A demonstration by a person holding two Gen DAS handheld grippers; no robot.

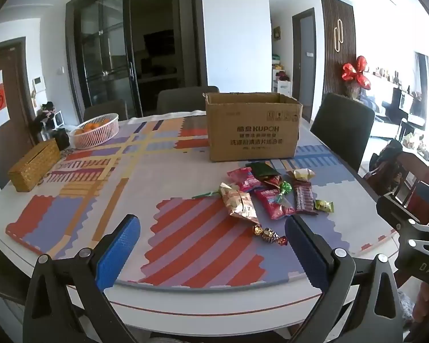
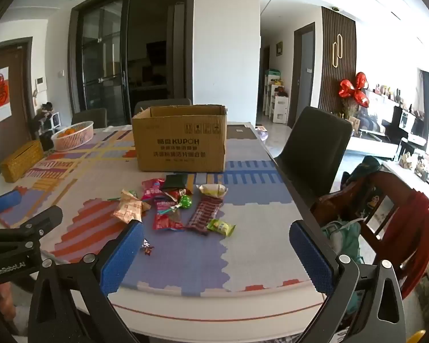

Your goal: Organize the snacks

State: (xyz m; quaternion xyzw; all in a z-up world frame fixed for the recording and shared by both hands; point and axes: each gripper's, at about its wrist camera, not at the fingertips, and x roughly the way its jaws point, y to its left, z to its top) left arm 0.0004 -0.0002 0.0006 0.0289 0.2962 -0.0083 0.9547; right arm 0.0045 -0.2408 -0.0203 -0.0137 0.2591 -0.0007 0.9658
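Observation:
Several snack packets lie in a loose pile on the patterned tablecloth: a gold foil bag (image 1: 240,204) (image 2: 129,208), red packets (image 1: 273,203) (image 2: 166,214), a dark brown bar (image 1: 303,197) (image 2: 204,213), a small green packet (image 1: 324,205) (image 2: 220,226) and small wrapped candies (image 1: 268,235) (image 2: 148,248). An open cardboard box (image 1: 253,127) (image 2: 181,140) stands just behind the pile. My left gripper (image 1: 213,243) is open and empty, near the table's front edge, short of the candies. My right gripper (image 2: 217,250) is open and empty, in front of the pile.
A pink basket with oranges (image 1: 95,131) (image 2: 73,135) and a woven tissue box (image 1: 34,164) (image 2: 21,160) sit at the far left. Dark chairs (image 1: 343,127) (image 2: 314,148) stand at the table's right and back. A wooden chair with clothes (image 2: 386,214) stands close on the right.

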